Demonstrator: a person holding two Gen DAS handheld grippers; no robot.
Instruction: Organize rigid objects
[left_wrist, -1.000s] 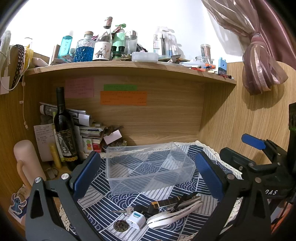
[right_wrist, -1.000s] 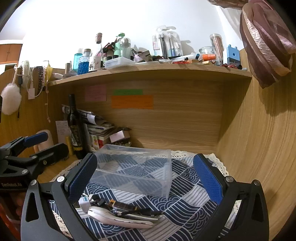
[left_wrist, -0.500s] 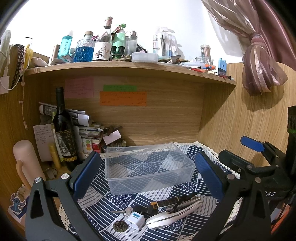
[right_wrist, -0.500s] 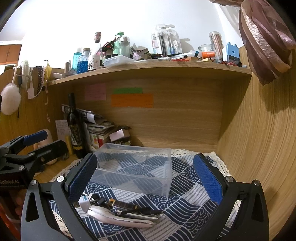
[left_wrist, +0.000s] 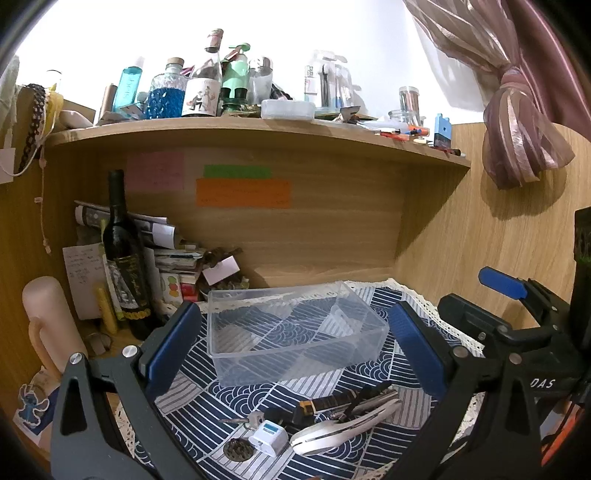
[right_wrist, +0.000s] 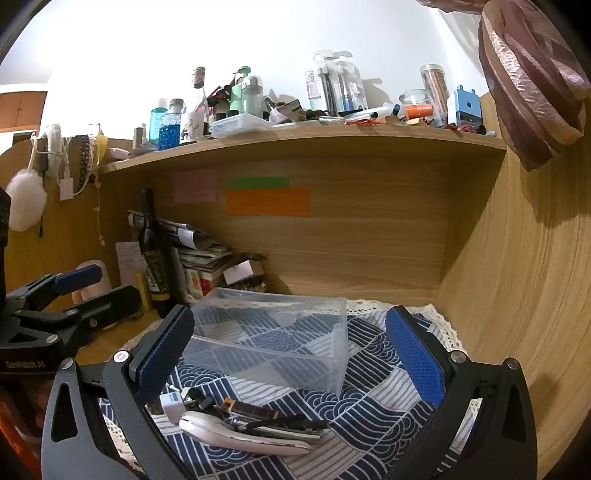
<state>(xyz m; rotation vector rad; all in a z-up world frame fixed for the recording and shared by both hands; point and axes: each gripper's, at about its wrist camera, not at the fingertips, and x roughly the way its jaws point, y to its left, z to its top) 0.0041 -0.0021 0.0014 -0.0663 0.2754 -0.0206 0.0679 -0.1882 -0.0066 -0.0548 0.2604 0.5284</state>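
Observation:
A clear plastic box (left_wrist: 291, 332) with inner dividers stands on a blue-and-white patterned cloth (left_wrist: 258, 391); it also shows in the right wrist view (right_wrist: 273, 343). In front of it lies a small heap: a white curved tool (left_wrist: 343, 428), a dark folding knife (left_wrist: 332, 400), a white cube charger (left_wrist: 268, 438), a key (left_wrist: 236, 421) and a small dark round piece (left_wrist: 238, 448). The heap shows in the right wrist view (right_wrist: 240, 424) too. My left gripper (left_wrist: 291, 354) is open and empty above the heap. My right gripper (right_wrist: 288, 354) is open and empty, also near the heap.
A dark wine bottle (left_wrist: 123, 258), stacked papers and books (left_wrist: 173, 258) and a pink bottle (left_wrist: 48, 321) stand at the back left. Wooden walls close the back and right. A crowded shelf (left_wrist: 258, 129) hangs overhead. The other gripper shows at right (left_wrist: 517, 332).
Almost nothing has changed. Both grippers stay open and drift only slightly; the objects on the cloth have not moved.

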